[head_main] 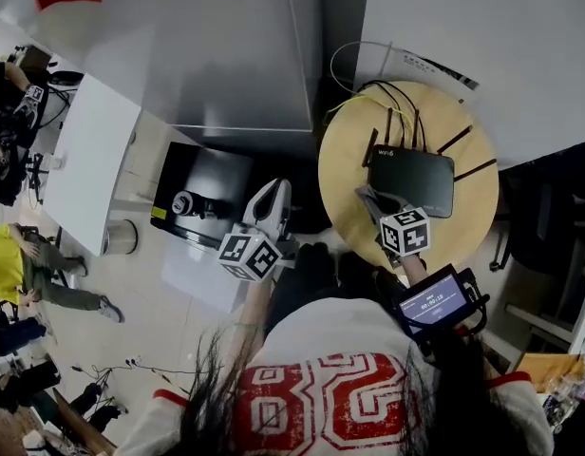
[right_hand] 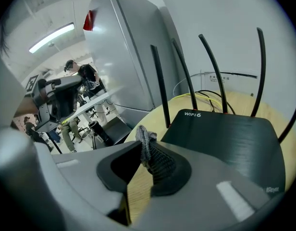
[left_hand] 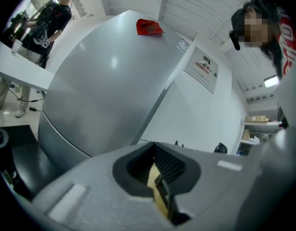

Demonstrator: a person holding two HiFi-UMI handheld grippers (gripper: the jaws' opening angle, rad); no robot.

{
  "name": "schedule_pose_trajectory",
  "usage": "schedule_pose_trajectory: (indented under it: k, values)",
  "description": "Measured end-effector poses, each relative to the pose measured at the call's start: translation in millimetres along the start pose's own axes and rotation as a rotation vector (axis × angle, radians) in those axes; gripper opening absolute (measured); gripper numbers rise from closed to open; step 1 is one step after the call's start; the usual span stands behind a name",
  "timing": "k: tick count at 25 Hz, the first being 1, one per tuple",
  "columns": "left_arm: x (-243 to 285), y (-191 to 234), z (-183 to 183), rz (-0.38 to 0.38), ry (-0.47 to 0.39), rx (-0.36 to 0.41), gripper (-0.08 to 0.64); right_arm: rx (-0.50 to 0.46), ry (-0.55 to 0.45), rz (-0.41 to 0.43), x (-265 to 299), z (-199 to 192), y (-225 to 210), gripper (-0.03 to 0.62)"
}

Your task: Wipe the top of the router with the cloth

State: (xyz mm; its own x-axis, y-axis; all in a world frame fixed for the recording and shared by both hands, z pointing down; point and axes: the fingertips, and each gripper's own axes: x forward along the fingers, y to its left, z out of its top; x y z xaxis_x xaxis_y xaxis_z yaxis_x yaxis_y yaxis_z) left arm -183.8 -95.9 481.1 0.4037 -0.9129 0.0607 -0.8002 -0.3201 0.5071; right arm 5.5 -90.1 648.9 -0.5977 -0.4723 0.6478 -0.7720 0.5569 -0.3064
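A black router (head_main: 413, 183) with several upright antennas lies on a round wooden table (head_main: 349, 150). My right gripper (head_main: 373, 200) is at the router's near-left corner, shut on a grey knitted cloth (head_main: 368, 198). In the right gripper view the cloth (right_hand: 155, 160) bunches up between the jaws of that gripper (right_hand: 145, 153), just short of the router (right_hand: 225, 138) and above the table (right_hand: 244, 105). My left gripper (head_main: 269, 202) hangs off the table to the left, over the floor. In its own view the left gripper (left_hand: 155, 160) points up at a wall, jaws together, nothing held.
Cables (head_main: 387, 88) trail behind the router. A tall grey cabinet (head_main: 235, 46) stands left of the table, with a red item (left_hand: 149, 27) on top. A black box (head_main: 202, 193) sits on the floor. A white desk (head_main: 88, 160) and people are at far left.
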Motion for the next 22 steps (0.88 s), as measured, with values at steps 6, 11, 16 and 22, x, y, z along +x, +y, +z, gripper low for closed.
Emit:
schedule_pose_trajectory:
  k: [6, 11, 16, 22]
  values:
    - [15, -16, -8, -0.037, 0.016, -0.004, -0.005, -0.008, 0.016, 0.026, -11, -15, 9, 0.044]
    - [26, -25, -15, -0.064, 0.025, -0.006, -0.005, -0.002, 0.007, 0.043, -14, -15, 10, 0.044]
    - [29, -30, -18, -0.052, 0.026, -0.002, -0.005, 0.067, -0.088, 0.001, -26, 17, -23, 0.044]
    - [23, -22, -11, 0.017, 0.002, 0.009, -0.005, 0.096, -0.112, -0.052, -23, 46, -77, 0.044]
